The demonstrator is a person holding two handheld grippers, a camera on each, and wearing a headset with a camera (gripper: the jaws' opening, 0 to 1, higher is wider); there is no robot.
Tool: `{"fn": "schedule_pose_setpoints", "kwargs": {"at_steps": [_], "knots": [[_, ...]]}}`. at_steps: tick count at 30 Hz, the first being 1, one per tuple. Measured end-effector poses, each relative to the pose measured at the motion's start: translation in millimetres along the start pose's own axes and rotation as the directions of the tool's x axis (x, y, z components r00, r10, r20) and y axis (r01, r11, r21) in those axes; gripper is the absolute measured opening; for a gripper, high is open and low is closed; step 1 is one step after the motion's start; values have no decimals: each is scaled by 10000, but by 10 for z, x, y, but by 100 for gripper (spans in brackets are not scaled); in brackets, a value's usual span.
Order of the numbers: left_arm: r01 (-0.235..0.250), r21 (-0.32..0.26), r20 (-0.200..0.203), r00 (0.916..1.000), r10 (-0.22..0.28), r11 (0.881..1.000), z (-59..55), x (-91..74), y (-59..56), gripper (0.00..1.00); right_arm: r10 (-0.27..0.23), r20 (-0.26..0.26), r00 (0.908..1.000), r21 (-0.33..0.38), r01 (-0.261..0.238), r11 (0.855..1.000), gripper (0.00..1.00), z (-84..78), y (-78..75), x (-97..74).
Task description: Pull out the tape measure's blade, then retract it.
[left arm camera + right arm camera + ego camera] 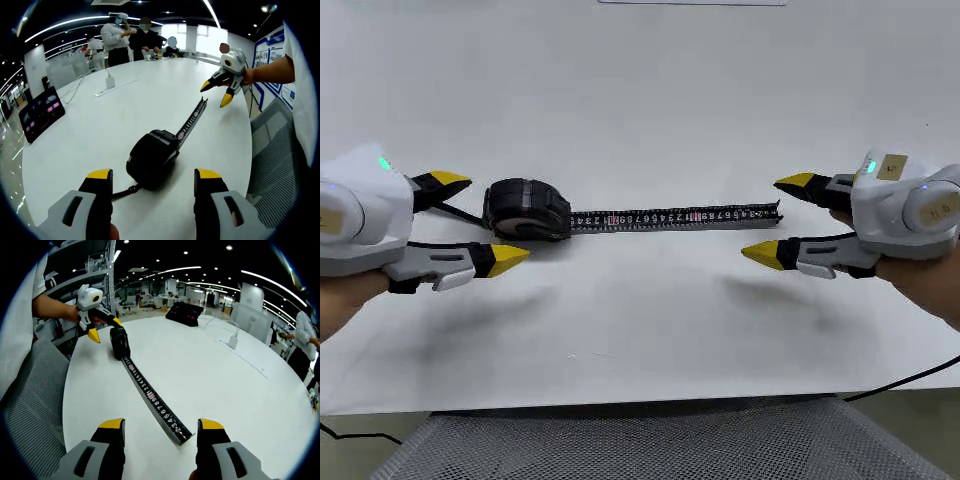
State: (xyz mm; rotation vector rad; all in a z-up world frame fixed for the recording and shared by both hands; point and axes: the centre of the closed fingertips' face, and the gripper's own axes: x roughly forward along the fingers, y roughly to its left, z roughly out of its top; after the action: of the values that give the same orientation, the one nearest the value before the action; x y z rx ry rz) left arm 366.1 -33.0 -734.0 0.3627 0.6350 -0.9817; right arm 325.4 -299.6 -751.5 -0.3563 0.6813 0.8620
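Head view, with both gripper views. Nearest the person, a grey mesh seat (650, 445) shows below the near edge of the white worktop (640, 100).

Beyond it, about midway across the worktop, lies the tape measure. Its black case (527, 209) is toward the left edge and its blade (670, 217) is drawn out flat toward the right. The long axis runs roughly parallel to the near edge.

The left hand-held gripper (480, 220) has its jaws apart and clamps nothing. The case lies just ahead of its yellow tips, in line with the gap between them, and no contact with the case is visible. A thin black strap (120, 192) trails from the case back toward this gripper.

The right hand-held gripper (778, 218) faces it from the opposite end, jaws likewise apart. The blade's hook end (184, 438) lies at the mouth of the gap between its tips, unclamped.

The left gripper is thus the nearer to the case and the right the nearer to the free end.

The blade appears already extended, so retraction is probably the step ahead. It turns on the blade running back along this same axis, toward the case.

Farther off, a dark display (184, 311) stands near the far edge, and several people (130, 42) stand past it.
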Motion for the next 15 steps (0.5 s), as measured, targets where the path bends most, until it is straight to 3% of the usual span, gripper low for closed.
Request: {"fn": "schedule_pose_setpoints", "kwargs": {"at_steps": [6, 15], "knots": [[-154, -524, 130, 9998, 161, 9985, -111, -75, -41, 65, -75, 168, 9998, 223, 71, 9997, 58, 8, 84, -40], [-426, -840, 368, 9983, 458, 9956, -237, -144, -144, 70, -197, 277, 9994, 272, 190, 9995, 63, -46, 214, -61]]}}
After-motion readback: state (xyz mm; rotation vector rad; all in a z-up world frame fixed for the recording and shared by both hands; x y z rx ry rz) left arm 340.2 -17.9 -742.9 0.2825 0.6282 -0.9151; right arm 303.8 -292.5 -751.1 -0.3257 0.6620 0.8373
